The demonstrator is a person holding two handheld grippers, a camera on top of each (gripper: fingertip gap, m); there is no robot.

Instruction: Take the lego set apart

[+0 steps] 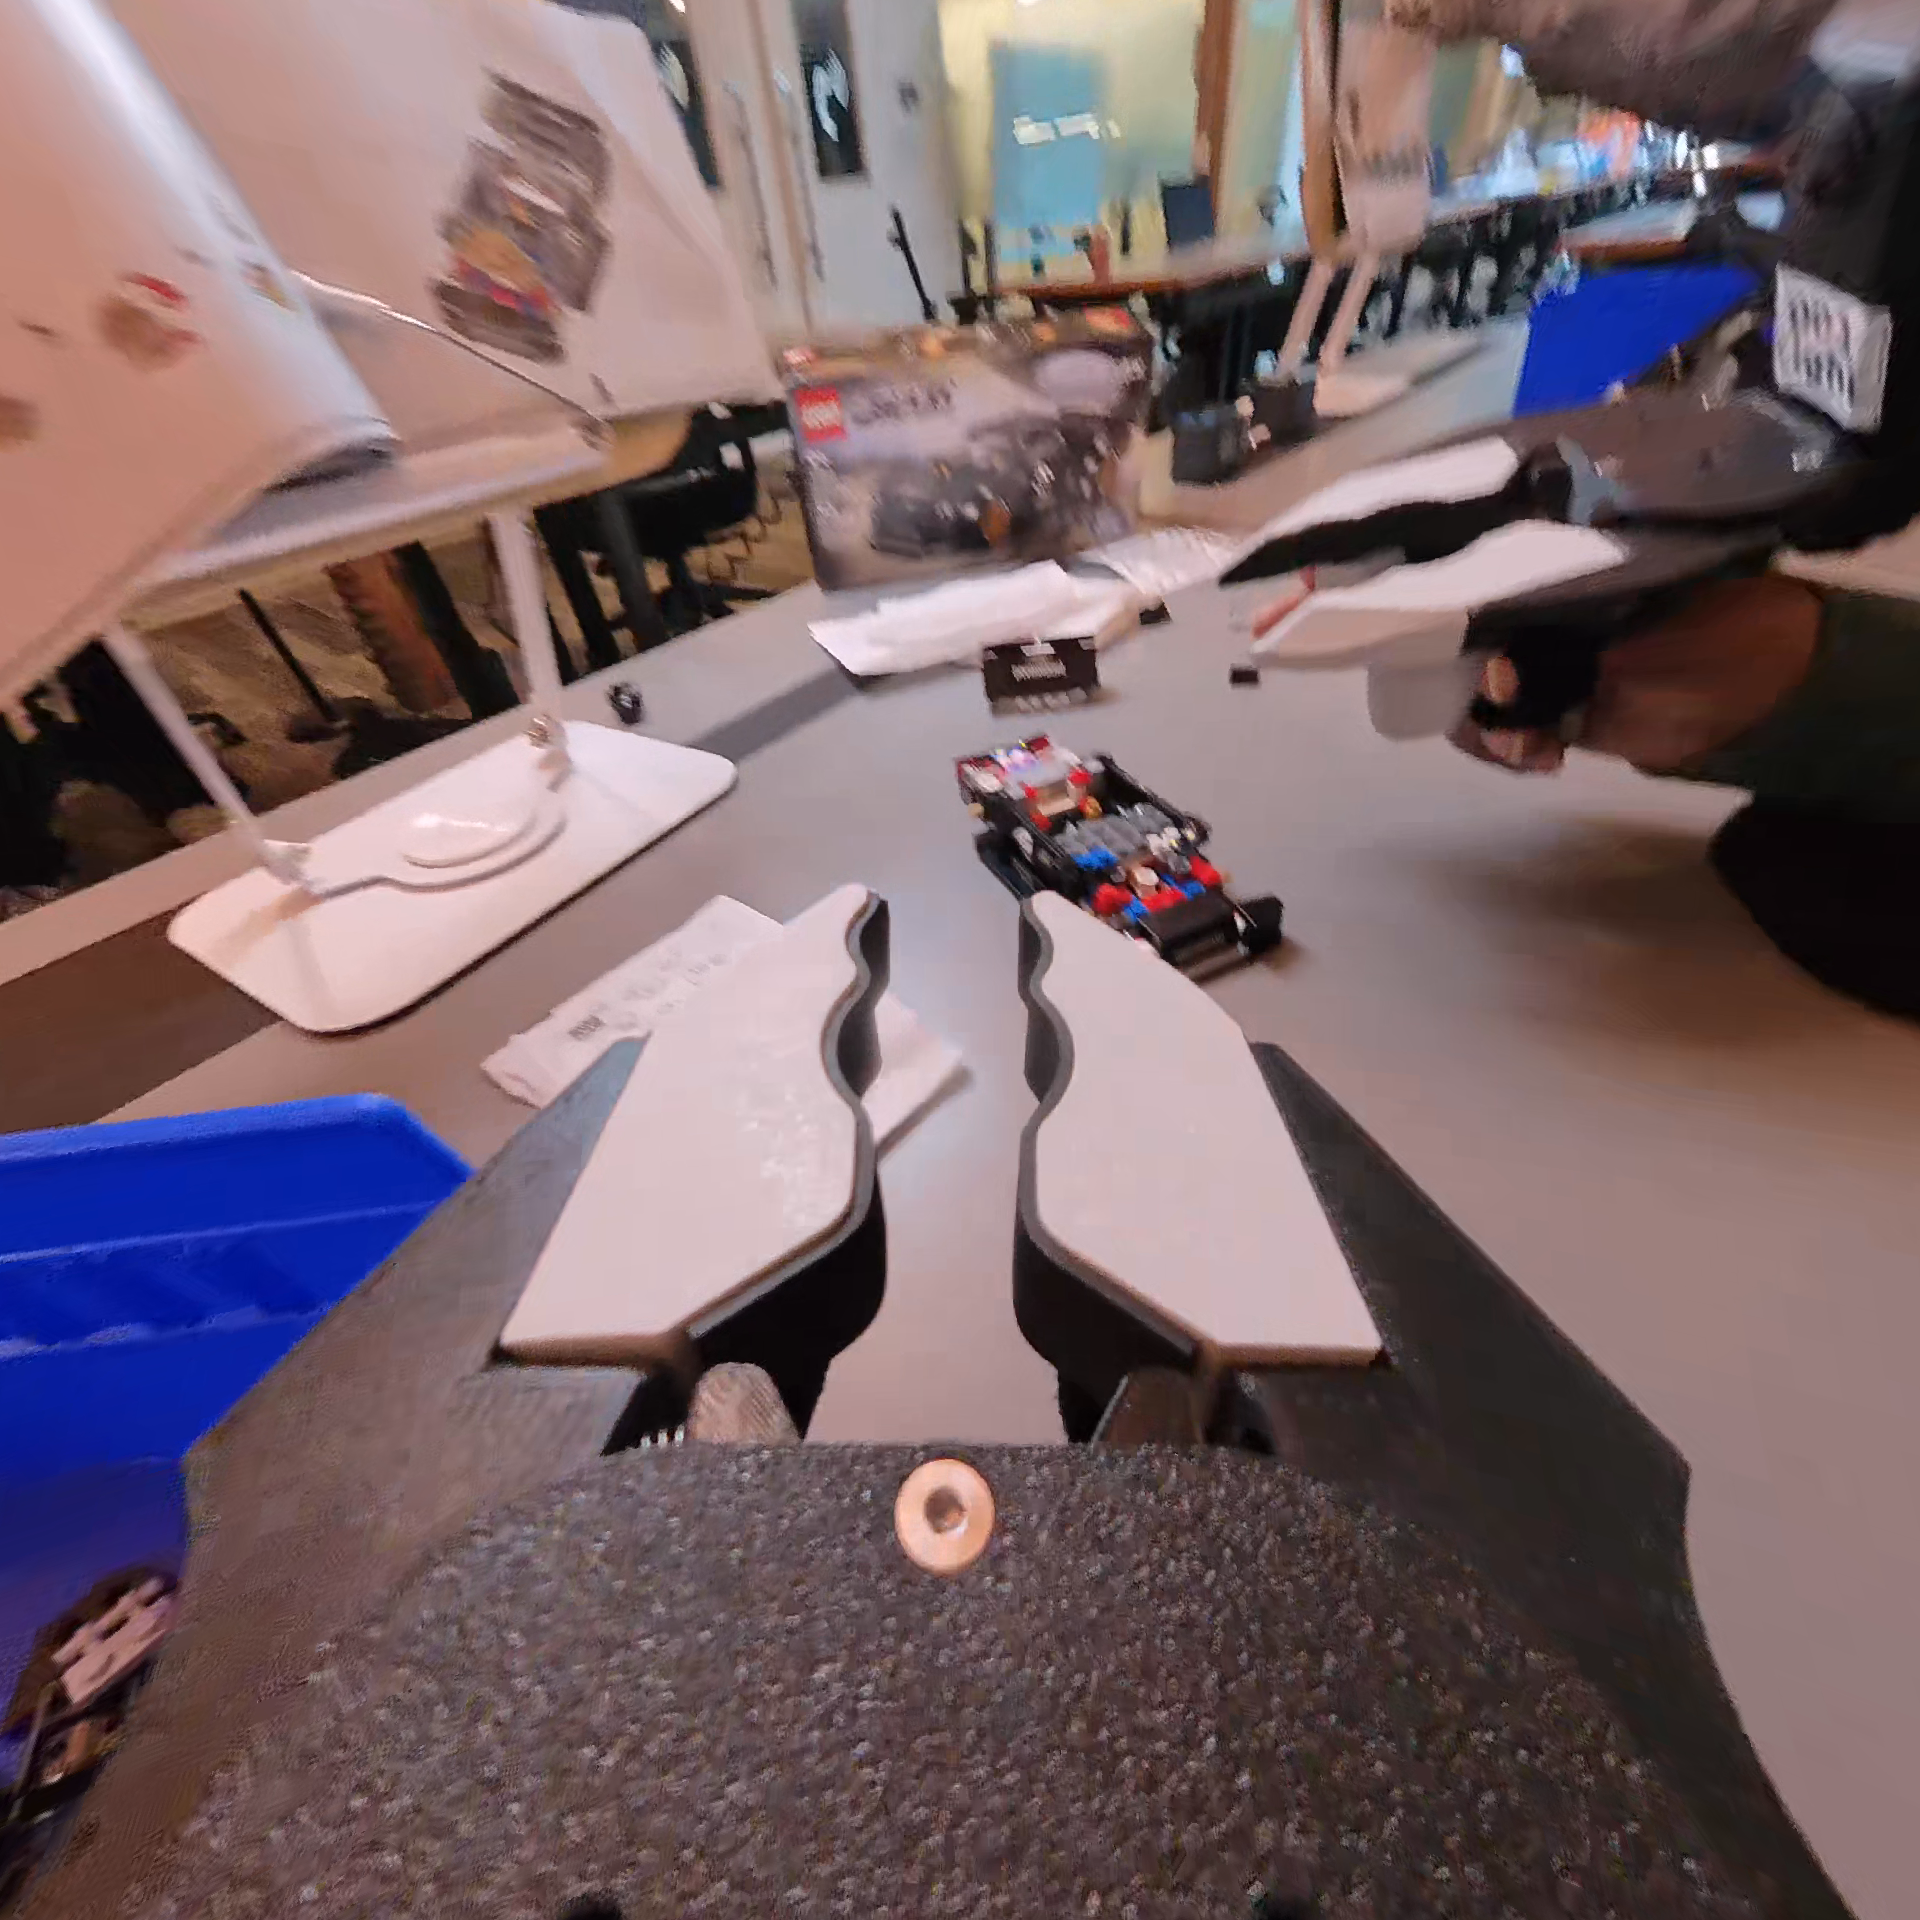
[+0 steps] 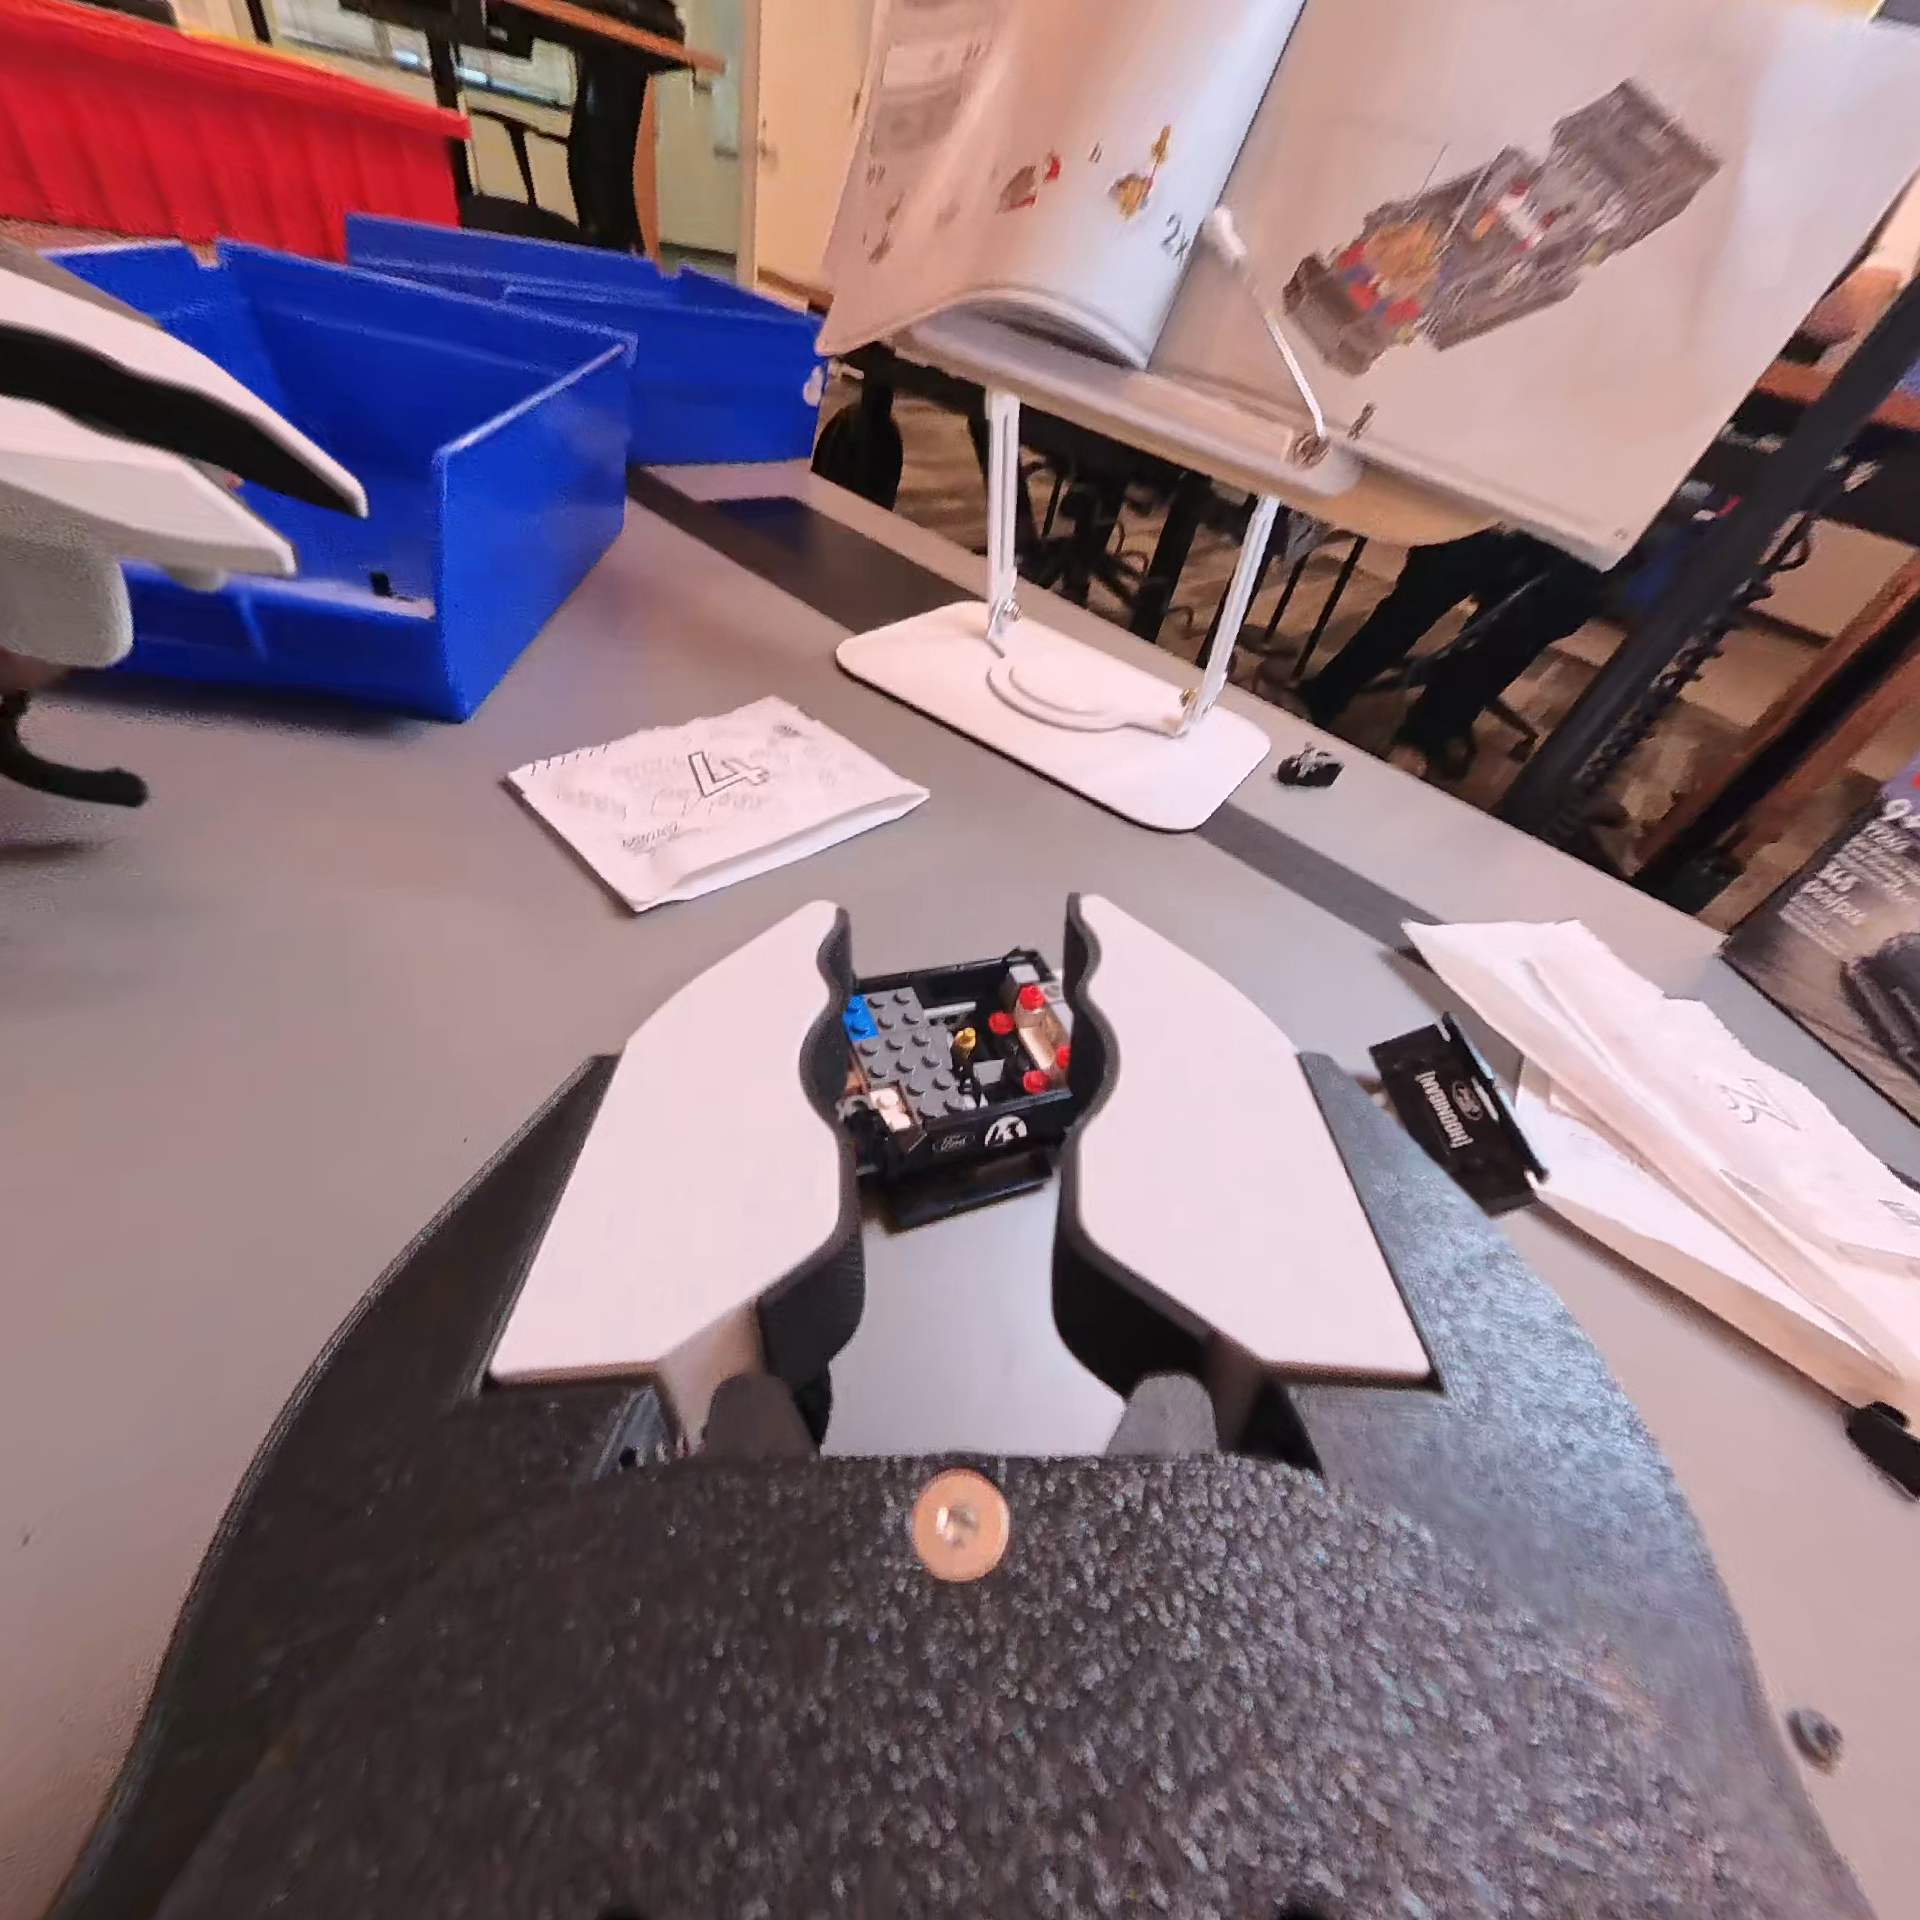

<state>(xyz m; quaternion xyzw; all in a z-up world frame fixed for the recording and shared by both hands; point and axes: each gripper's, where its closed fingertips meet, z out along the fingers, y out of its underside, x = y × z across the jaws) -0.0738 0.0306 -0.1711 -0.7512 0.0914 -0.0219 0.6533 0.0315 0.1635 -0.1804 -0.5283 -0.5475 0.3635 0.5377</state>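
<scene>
Grey desk: stripped black lego car chassis mid-desk, mostly still assembled; black roof plate already off; both claws, left claw and right claw, wide, empty.

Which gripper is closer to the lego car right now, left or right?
Hard to call, probably the left. The left gripper, open, is low, its fingertips just short of the lego car. The right gripper, open, is raised in the air over the table beyond the car.

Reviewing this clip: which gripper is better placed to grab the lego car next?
Probably the right gripper: open, aimed at the lego car, which appears framed between its fingertips. The left gripper, also open, sits farther back.
</scene>
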